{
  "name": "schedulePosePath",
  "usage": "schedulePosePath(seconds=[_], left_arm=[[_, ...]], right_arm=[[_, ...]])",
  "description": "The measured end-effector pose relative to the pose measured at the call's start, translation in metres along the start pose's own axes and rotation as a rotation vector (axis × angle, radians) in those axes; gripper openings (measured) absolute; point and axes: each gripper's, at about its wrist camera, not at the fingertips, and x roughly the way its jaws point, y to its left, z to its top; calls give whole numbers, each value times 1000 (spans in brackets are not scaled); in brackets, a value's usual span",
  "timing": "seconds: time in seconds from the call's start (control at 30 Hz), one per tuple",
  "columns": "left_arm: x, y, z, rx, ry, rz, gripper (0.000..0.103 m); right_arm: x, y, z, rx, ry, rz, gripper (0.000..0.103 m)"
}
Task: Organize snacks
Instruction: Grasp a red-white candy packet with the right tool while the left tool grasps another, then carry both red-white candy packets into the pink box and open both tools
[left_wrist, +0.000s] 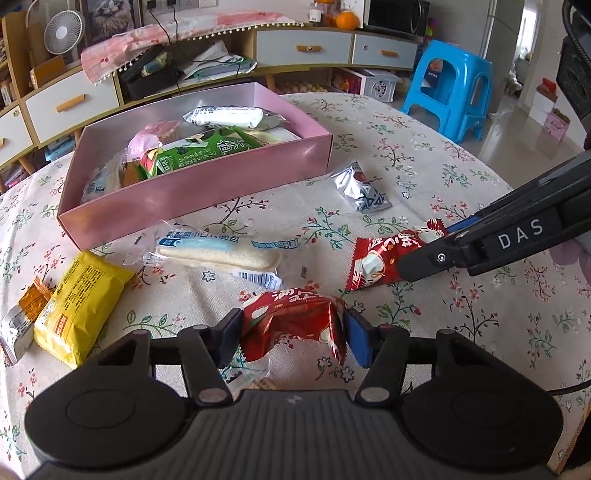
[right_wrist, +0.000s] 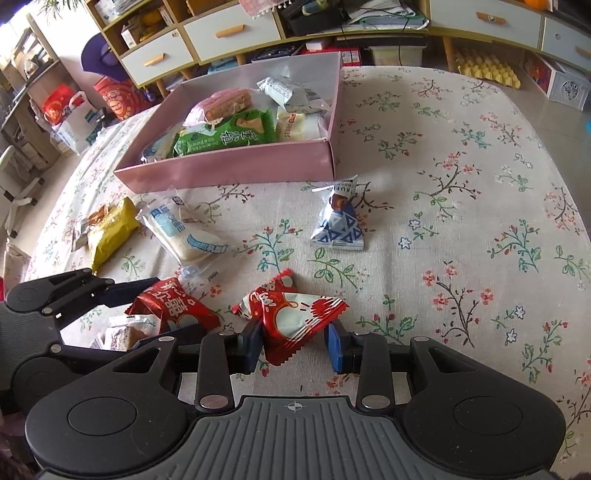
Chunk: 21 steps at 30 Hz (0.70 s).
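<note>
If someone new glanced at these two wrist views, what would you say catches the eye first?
Each gripper is closed on a red snack packet: the left gripper on a crumpled red packet, the right gripper on a red-and-white packet. Behind them, on the floral tablecloth, sits a pink box already piled with snacks, with a yellow packet still loose to its left.

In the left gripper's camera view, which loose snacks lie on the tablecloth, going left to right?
Yellow packet → clear-wrapped white cake → red packet in the left gripper → silver-blue pouch → red packet in the right gripper.
</note>
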Motion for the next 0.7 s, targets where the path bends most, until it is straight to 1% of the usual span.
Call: schedulePosePath(seconds=[0.17, 0.2, 0.23, 0.7], left_arm=[[-4, 2, 2, -5, 8, -32, 53], [-5, 2, 2, -6, 7, -35, 53], [-6, 3, 2, -8, 6, -37, 53], [-20, 14, 13, -53, -29, -41, 53]], right_arm=[[-5, 1, 2, 2, -11, 15, 32], [-7, 0, 2, 3, -14, 18, 27], [-8, 0, 3, 5, -14, 23, 26], [-24, -6, 14, 48, -68, 65, 26]])
